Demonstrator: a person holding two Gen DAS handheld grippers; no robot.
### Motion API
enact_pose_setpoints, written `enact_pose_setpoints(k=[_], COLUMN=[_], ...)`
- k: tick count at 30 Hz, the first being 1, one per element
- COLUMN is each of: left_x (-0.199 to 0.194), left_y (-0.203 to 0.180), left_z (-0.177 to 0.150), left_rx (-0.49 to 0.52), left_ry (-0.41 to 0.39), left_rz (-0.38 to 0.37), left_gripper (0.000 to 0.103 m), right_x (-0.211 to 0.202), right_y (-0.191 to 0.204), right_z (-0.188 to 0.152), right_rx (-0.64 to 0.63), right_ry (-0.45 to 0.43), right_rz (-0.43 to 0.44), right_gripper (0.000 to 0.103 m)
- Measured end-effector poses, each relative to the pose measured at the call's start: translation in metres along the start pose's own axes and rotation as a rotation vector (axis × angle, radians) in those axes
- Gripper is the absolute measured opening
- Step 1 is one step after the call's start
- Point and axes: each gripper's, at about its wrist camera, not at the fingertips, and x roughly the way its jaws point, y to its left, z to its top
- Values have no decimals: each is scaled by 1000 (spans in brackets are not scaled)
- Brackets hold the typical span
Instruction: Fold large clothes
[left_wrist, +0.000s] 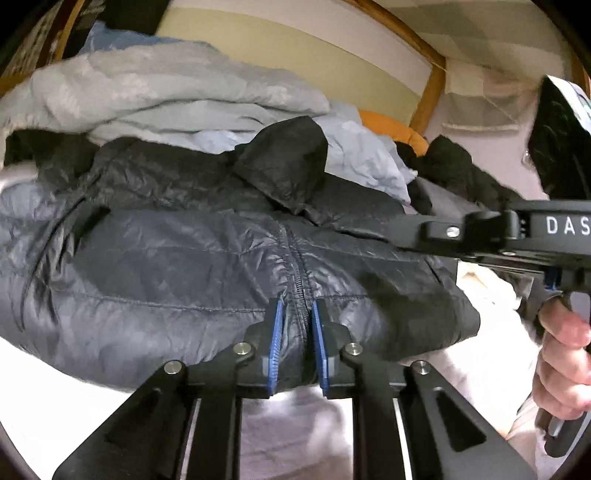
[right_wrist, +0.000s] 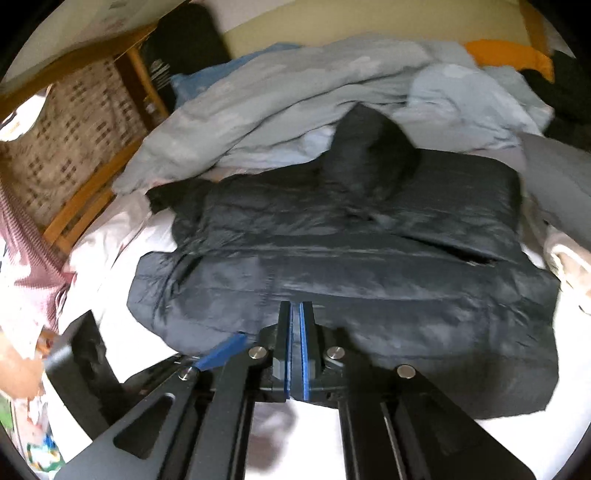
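The dark quilted puffer jacket (left_wrist: 207, 258) lies on the white bed (left_wrist: 74, 398). Left gripper (left_wrist: 297, 343) pinches its hem at the zip; right gripper (right_wrist: 295, 347) fingers pressed together, seemingly empty. Slippery fabric could slide free on lifting.

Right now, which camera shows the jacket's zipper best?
The left wrist view: the zipper runs sharply down the jacket to the left gripper. In the right wrist view the jacket is blurred and no zipper is discernible.
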Motion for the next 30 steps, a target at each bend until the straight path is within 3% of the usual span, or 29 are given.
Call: enact_pose_setpoints(k=[5,11,14,19,23,30], left_x=[21,35,35,36,35,35], left_y=[11,12,13,18,17,14], left_z=[-9,-13,-14,-14,-15,-15], left_rx=[-38,-44,-50,-77,-71,-53], left_ry=[90,139,138,146,145,138], left_rz=[22,52,50,36,43,52], left_gripper=[16,17,17,17,17,17], right_x=[62,123,132,150,156,132], right_y=[0,-9,-19,-26,-25,-35], right_z=[12,11,15,22,23,20], right_rx=[23,12,62,88,21,96], right_ry=[189,356,322,276,206,93], right_rz=[60,37,65,40,31,30], right_gripper=[5,5,4,0,0,0])
